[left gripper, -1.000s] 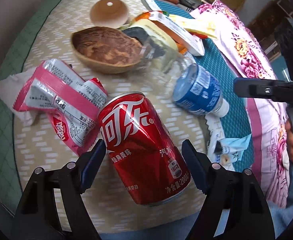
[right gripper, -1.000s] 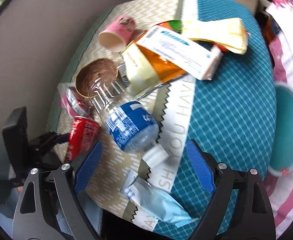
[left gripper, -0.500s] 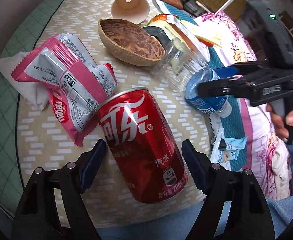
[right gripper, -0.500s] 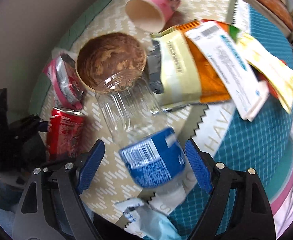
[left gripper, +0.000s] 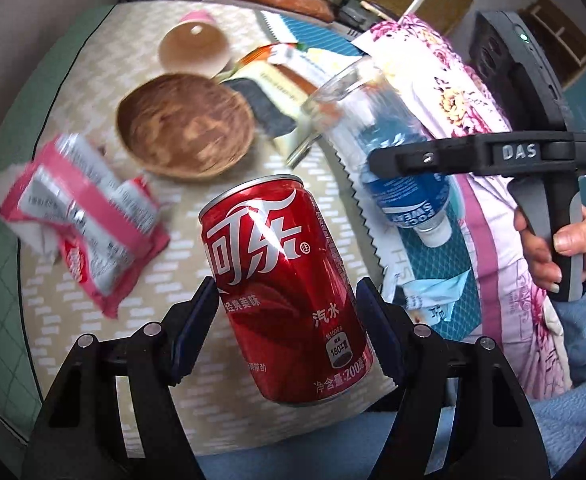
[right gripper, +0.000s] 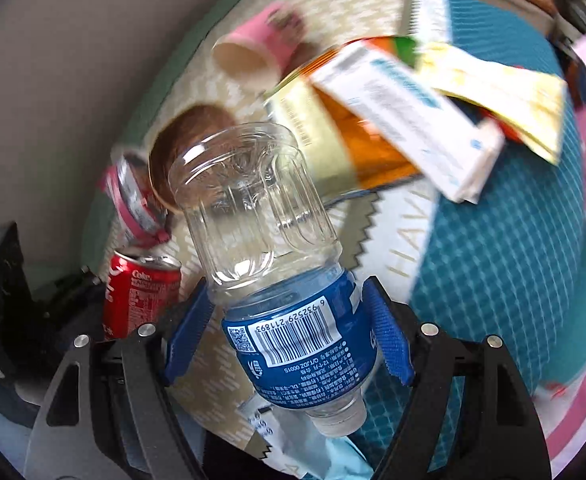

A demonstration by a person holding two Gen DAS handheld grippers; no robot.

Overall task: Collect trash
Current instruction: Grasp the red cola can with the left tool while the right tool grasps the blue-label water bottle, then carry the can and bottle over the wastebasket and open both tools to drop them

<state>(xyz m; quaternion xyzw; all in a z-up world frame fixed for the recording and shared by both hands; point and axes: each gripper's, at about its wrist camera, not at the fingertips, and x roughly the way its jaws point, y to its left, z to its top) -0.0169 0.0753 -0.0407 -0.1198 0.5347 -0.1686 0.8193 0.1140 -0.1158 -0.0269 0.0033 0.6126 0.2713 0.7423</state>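
Note:
My left gripper [left gripper: 287, 322] is shut on a red cola can [left gripper: 283, 280] and holds it lifted above the table. My right gripper [right gripper: 287, 340] is shut on a clear plastic bottle with a blue label [right gripper: 293, 320], cap end toward the camera, also lifted. The bottle [left gripper: 403, 184] and the right gripper's arm show in the left wrist view, and the can [right gripper: 141, 294] shows at lower left in the right wrist view.
On the beige patterned table [left gripper: 93, 72] lie a pink snack wrapper [left gripper: 81, 216], a brown wooden bowl [left gripper: 185, 126], a pink paper cup [right gripper: 257, 48], an orange and yellow packet [right gripper: 333, 136], a white carton [right gripper: 409, 116] and a pale blue wrapper [left gripper: 433, 296]. A floral cloth [left gripper: 453, 92] lies at right.
Both grippers have closed, the left on the can and the right on the bottle. Both objects have risen off the table.

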